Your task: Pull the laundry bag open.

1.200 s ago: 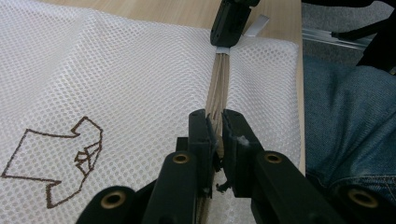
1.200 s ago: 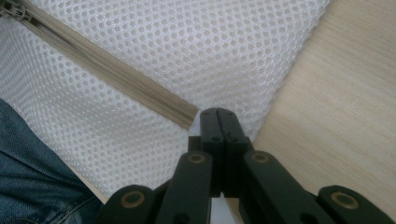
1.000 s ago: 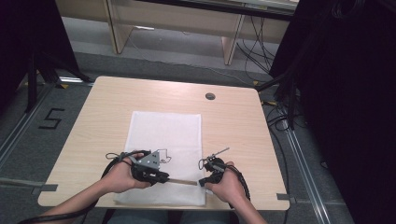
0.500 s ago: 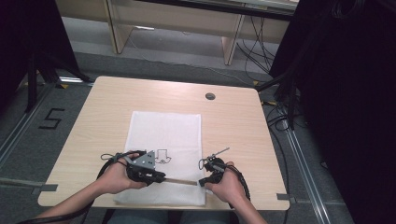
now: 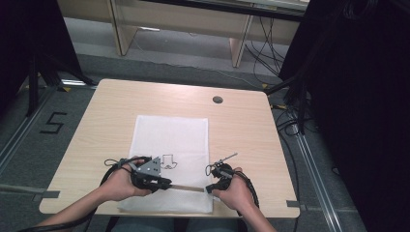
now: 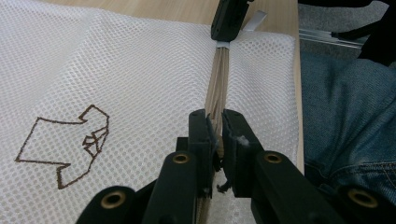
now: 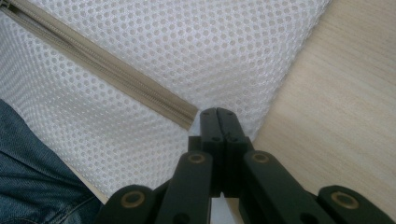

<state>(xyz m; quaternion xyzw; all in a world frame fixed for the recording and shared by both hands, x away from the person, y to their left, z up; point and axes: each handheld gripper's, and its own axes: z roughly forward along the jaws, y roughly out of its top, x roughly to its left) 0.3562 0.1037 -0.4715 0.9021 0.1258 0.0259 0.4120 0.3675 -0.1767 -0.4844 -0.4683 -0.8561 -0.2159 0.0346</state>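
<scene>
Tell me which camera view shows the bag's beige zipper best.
The right gripper view: the zipper runs sharp across the white mesh bag to the shut right tool. The left gripper view shows it foreshortened, running away from the left tool clamped on it. The high view shows a thin line.

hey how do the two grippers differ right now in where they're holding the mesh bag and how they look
The left gripper pinches the beige zipper partway along the white mesh bag; the right gripper is shut at the zipper's end, near the bag's corner by the table. The left gripper carries a grey three-cornered plate in the high view; the right gripper shows a thin rod instead. Both have black fingers closed, with the zipper stretched between them.
</scene>
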